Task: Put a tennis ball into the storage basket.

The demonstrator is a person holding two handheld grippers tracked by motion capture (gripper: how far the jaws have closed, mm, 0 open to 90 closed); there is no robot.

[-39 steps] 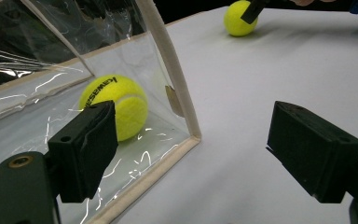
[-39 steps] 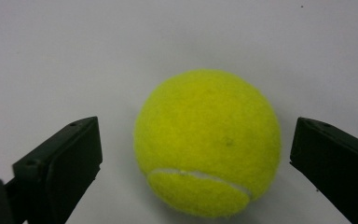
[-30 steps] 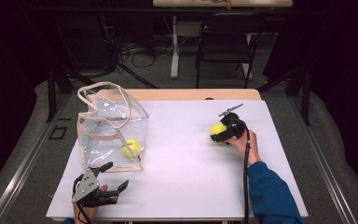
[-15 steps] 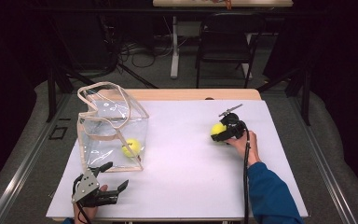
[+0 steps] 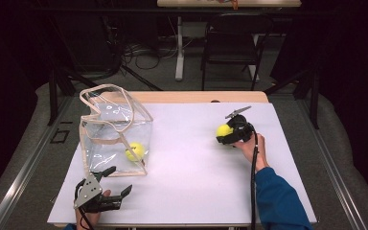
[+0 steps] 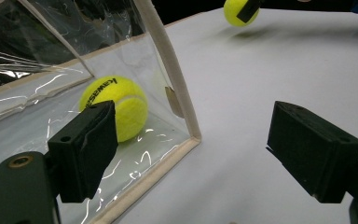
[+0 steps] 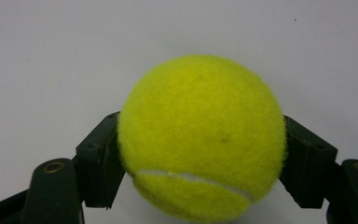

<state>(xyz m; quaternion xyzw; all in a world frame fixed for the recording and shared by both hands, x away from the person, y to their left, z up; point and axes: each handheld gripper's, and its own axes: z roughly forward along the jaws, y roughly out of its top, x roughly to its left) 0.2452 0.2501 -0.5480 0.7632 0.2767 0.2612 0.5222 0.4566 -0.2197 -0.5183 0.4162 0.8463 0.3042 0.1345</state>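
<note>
Clearly, we read "KAWASAKI" on the ball in the bag [image 6: 114, 107], left of centre in the left gripper view. Our right gripper [image 5: 230, 134], right of centre in the high view, has just closed its fingers [image 7: 100, 161] and clamps the other ball [image 7: 203, 137] over the table [image 5: 191, 158]. Our left gripper [image 5: 110, 189], at the lower left, has its fingers wide apart around nothing, just beside the bag's [image 5: 117, 127] near corner. Beyond the white table, at the top of the high view, stand a dark chair [image 5: 232, 43] and floor cables [image 5: 146, 52].
</note>
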